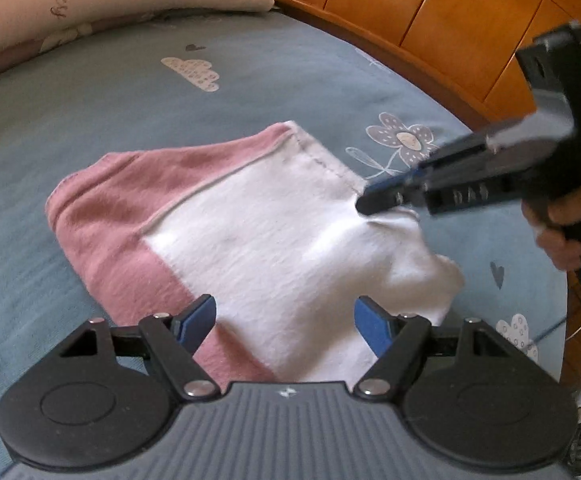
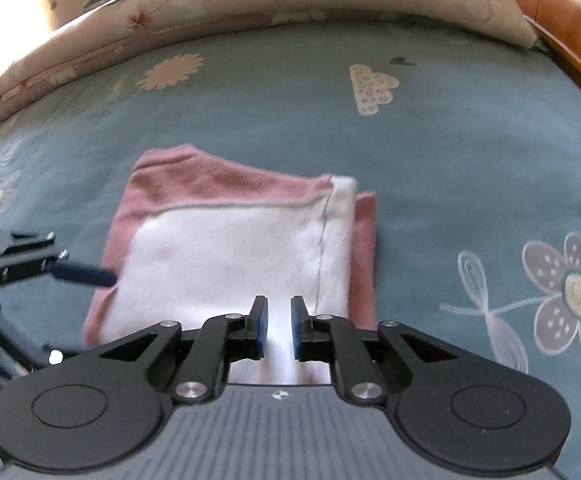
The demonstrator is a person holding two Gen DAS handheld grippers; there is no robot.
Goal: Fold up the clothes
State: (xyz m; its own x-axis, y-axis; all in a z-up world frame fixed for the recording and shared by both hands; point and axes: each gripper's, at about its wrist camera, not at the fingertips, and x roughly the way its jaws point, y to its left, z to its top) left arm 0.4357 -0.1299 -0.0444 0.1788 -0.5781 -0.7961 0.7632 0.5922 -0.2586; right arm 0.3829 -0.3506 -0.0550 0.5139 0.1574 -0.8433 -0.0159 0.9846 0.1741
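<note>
Your left hand-held gripper (image 1: 284,322) hung wide open, empty, over the folded garment (image 1: 250,236). Your right hand-held gripper (image 2: 278,328), at 3 o'clock, pinched its white edge.

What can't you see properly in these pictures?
- Left wrist view: the near edge of the pink and white garment is hidden behind the left gripper.
- Right wrist view: cloth between the right gripper jaws; pinched or not is unclear.
- The garment's type is hidden by folding.

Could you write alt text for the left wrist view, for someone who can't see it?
A folded pink and white garment lies on a blue bedsheet. The left gripper hovers open over its near edge, while the right gripper pinches its far white corner.
</note>
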